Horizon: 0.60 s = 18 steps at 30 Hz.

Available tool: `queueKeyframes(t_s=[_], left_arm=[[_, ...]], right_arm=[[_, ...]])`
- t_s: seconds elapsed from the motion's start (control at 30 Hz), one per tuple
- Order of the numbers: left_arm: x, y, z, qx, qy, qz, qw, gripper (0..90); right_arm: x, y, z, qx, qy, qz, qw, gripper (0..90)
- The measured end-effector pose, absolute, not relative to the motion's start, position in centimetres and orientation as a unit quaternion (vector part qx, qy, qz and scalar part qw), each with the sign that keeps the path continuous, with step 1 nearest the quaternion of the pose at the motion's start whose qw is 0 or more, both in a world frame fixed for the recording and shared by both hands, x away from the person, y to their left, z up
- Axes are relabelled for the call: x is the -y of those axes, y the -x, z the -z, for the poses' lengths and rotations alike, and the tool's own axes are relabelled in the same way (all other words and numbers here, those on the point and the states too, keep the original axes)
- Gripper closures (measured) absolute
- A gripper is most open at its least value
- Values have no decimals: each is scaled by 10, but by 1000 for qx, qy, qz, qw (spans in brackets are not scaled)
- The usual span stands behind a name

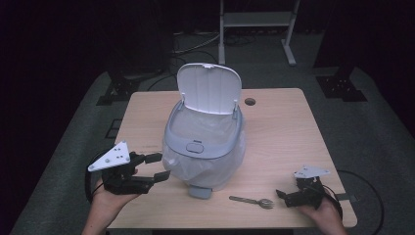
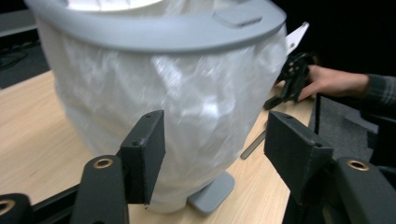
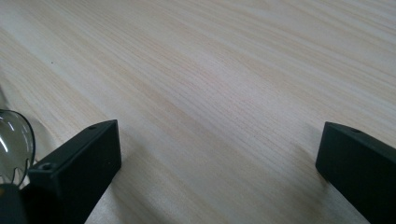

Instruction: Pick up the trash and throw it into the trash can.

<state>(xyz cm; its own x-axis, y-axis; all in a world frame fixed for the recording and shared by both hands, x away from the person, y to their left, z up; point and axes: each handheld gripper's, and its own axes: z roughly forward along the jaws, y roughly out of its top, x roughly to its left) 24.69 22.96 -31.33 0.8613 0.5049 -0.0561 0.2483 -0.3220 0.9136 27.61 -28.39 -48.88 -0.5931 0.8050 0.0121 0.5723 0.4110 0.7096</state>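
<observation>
Right now the left hand-held gripper (image 1: 159, 166) hovers over the near left part of the counter (image 1: 284, 127), its jaws spread apart with nothing pressed between them. No earlier picture is needed to see the gap: in the left gripper view the two black pads (image 2: 147, 149) stand on either side of the lower body of the bin (image 1: 203, 142), which sits straight ahead of them and very close; whether a pad touches the liner cannot be told. That bin is a small grey pedal bin with a clear plastic bag (image 2: 159, 93) bulging over its sides, a grey rim (image 2: 154, 35) above the jaws, and a white lid (image 1: 209, 88) tipped up and back on its far side. Its grey foot pedal (image 2: 212, 191) pokes out at the base, just below and between the left jaws.

The right hand-held gripper (image 1: 283, 196) rests low on the counter near the front right corner, well apart from the bin, held by the person's hand (image 1: 325, 210). Its jaws are also released, wide apart over bare wood. A metal fork (image 1: 253, 200) lies on the counter just beyond its tips, between it and the bin's pedal; the fork's shiny end (image 3: 14, 144) shows beside one jaw in the right gripper view.
</observation>
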Motion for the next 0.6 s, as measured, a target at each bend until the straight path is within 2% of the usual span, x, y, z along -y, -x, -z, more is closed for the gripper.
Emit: queueKeyframes(t_s=[0.17,0.4,0.6], left_arm=[[-235,-248,324,-247,-804,-120,527,319],[-239,-250,343,-269,-806,-133,510,198],[-240,-254,360,-281,-811,-140,493,141]], right_arm=[[284,-276,489,-823,-418,-345,168,0],[284,-276,489,-823,-418,-345,168,0],[284,-276,489,-823,-419,-345,168,0]])
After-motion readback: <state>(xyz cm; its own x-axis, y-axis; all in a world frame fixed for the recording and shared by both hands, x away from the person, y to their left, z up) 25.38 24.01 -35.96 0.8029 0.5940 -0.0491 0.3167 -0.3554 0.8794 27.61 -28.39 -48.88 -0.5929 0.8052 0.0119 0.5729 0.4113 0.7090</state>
